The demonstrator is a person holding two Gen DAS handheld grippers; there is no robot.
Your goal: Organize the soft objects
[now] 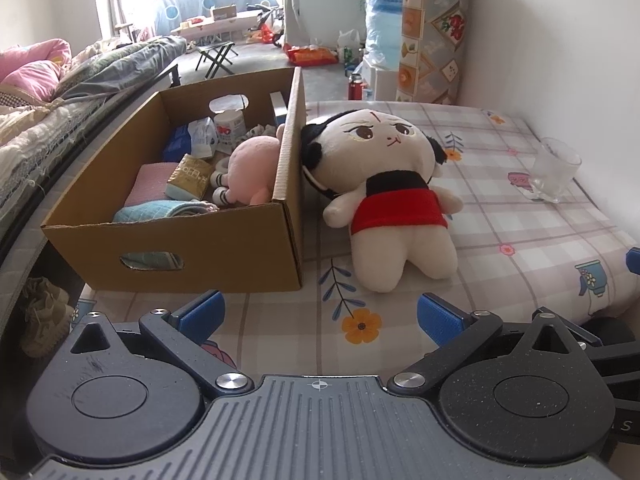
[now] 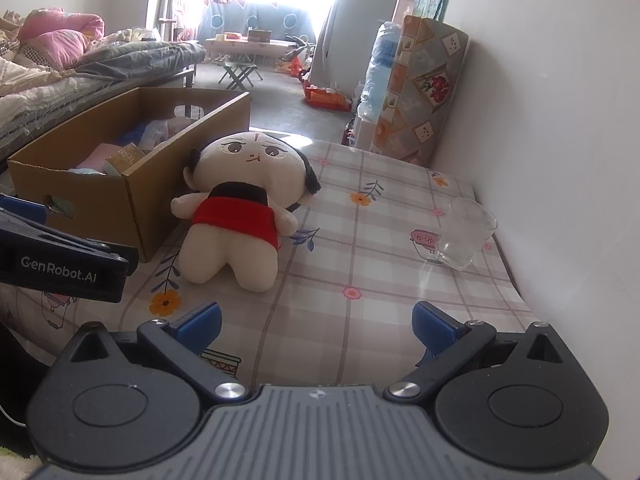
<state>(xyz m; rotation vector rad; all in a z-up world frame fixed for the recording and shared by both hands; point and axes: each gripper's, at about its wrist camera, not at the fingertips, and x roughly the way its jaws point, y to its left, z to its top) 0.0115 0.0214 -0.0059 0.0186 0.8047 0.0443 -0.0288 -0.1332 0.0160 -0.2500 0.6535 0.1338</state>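
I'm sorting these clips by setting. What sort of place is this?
Most likely a lived-in home bedroom: a bed piled with pink quilts, a plush doll on a floral-print sheet, and a cardboard box of household bits.

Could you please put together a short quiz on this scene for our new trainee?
1. True or false: the plush doll in the red skirt lies inside the cardboard box.
2. What stands near the wall on the patterned sheet: A) a clear glass cup, B) a kettle, C) a book?
3. Fill in: both the left gripper and the right gripper are ____ and hold nothing.

Key
1. False; it leans against the box's outer side.
2. A, the clear glass cup.
3. open
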